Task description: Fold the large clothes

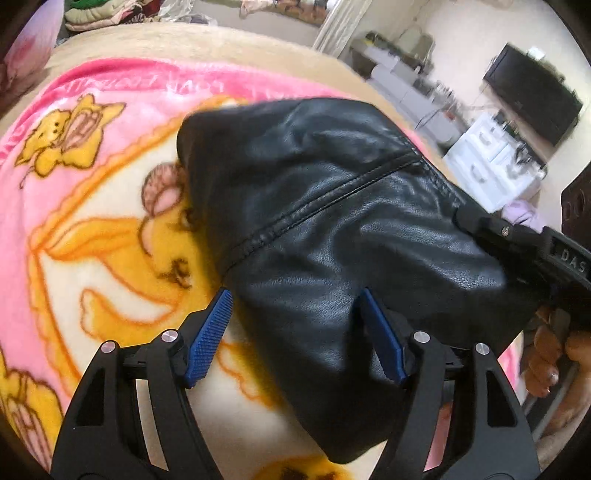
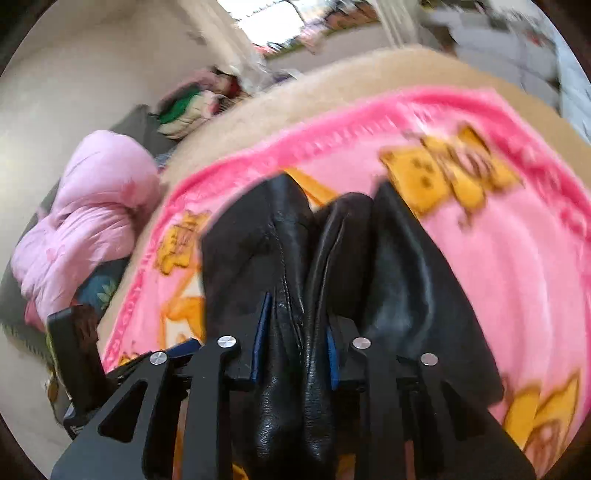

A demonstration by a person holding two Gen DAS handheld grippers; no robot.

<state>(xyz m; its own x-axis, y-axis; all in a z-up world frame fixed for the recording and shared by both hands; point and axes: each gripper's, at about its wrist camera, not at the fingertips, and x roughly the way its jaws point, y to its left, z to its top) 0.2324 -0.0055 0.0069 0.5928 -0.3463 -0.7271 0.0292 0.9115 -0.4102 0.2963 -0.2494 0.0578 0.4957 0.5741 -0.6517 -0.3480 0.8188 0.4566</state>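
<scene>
Even indoor light, bright window [image 2: 269,22] at 12 o'clock, right wrist view. Sheen on black leather jacket [image 1: 332,229]. Right view motion-blurred; fisheye bending, dark vignette at rims.

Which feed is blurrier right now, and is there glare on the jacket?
Right wrist view: motion-smeared, the pink blanket and room streaked. Left wrist view: sharper, only the far room soft; soft sheen on the black jacket, stitching readable. Both bend strongly at the edges.
</scene>
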